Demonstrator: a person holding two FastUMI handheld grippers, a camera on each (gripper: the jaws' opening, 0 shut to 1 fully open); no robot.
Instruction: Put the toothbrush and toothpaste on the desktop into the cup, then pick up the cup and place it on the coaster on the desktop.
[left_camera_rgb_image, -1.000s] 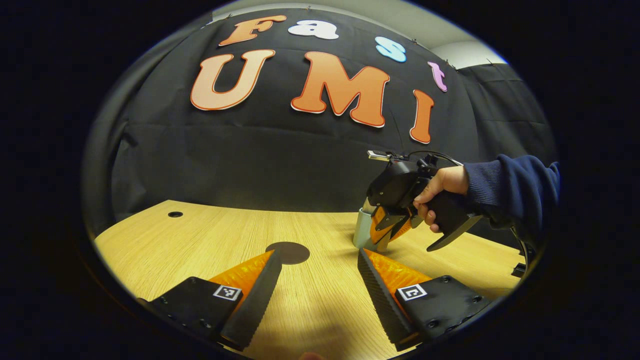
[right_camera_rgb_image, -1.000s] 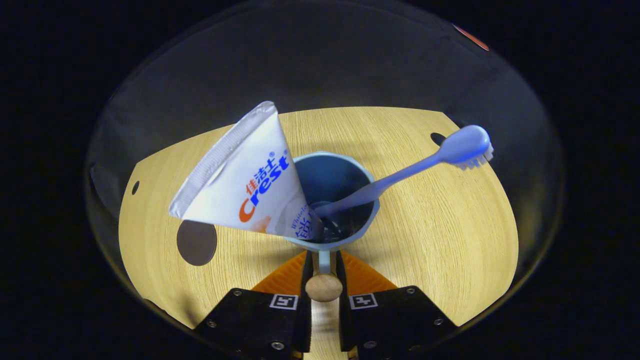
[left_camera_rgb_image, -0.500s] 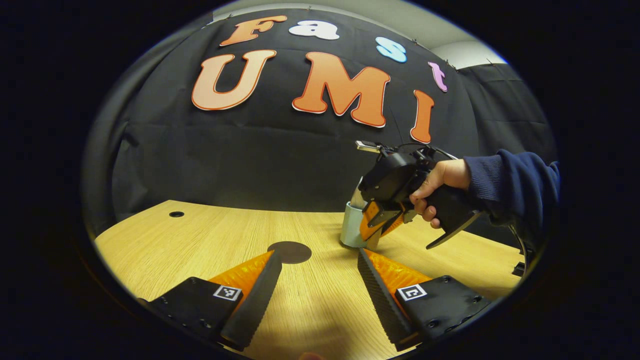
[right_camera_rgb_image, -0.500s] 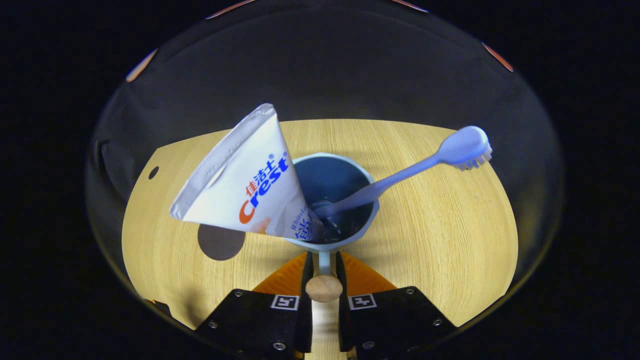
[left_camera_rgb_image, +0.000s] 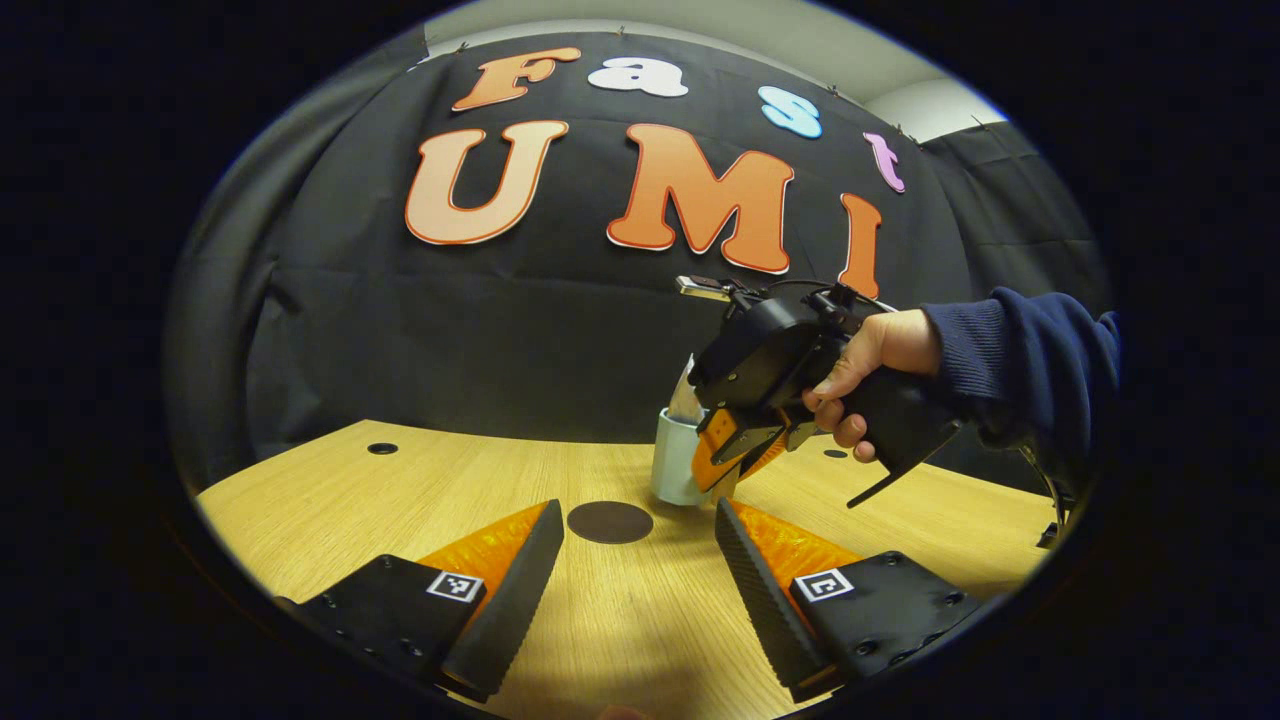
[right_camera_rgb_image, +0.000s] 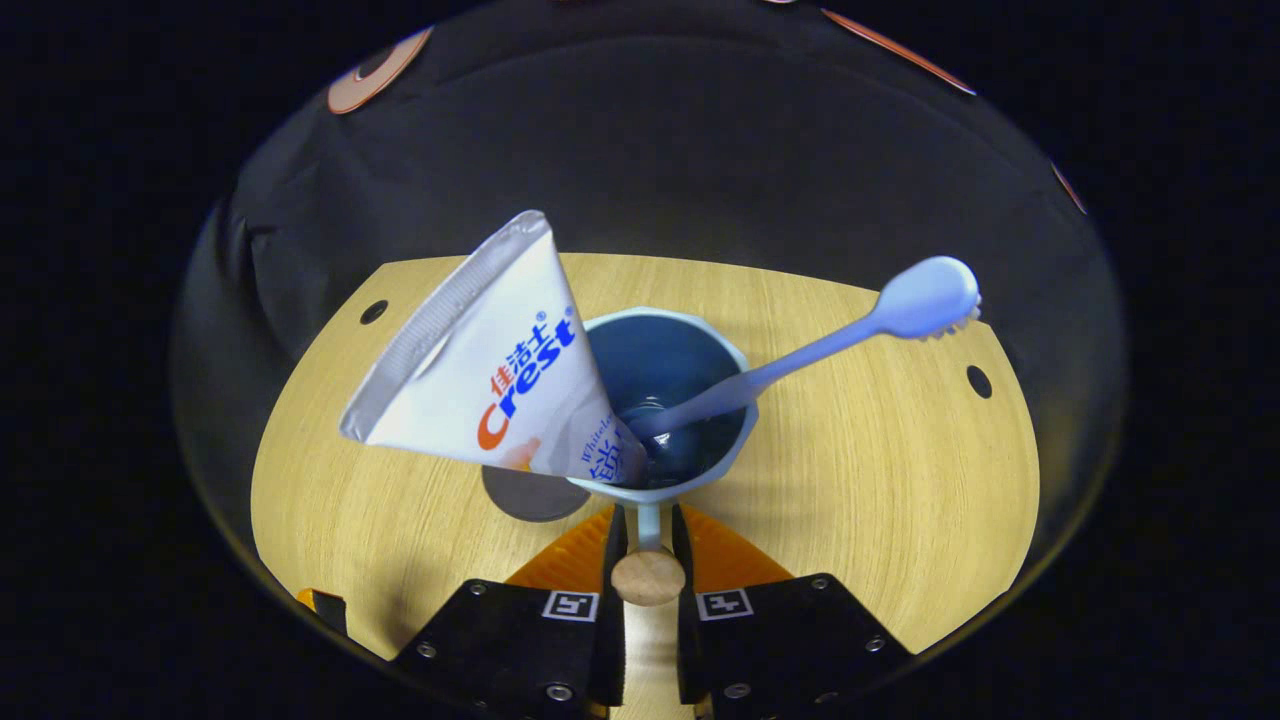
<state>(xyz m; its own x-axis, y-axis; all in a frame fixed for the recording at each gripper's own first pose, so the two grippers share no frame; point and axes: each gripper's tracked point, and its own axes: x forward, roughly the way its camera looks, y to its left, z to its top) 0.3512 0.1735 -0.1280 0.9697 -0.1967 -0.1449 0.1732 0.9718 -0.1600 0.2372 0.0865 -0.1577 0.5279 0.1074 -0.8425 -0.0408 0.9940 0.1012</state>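
A pale blue cup (right_camera_rgb_image: 668, 400) holds a white toothpaste tube (right_camera_rgb_image: 490, 370) leaning left and a light blue toothbrush (right_camera_rgb_image: 850, 325) leaning right. My right gripper (right_camera_rgb_image: 648, 530) is shut on the cup's handle, which ends in a round wooden knob. In the left gripper view the cup (left_camera_rgb_image: 678, 455) hangs just above the desk, right beside the dark round coaster (left_camera_rgb_image: 609, 521), held by the right gripper (left_camera_rgb_image: 728, 470) in a person's hand. The coaster (right_camera_rgb_image: 530, 494) peeks out under the cup's left side. My left gripper (left_camera_rgb_image: 635, 545) stands open over the desk, the coaster just ahead between its fingers.
The wooden desk (left_camera_rgb_image: 400, 480) has small cable holes, one at the far left (left_camera_rgb_image: 381, 449) and one behind the held gripper (left_camera_rgb_image: 836, 453). A blue sleeve (left_camera_rgb_image: 1020, 365) reaches in from the right. Black cloth walls the booth behind the desk.
The right gripper has carried the cup leftward and slightly up, from well right of the coaster to right beside it. My left gripper stayed open and nearly still.
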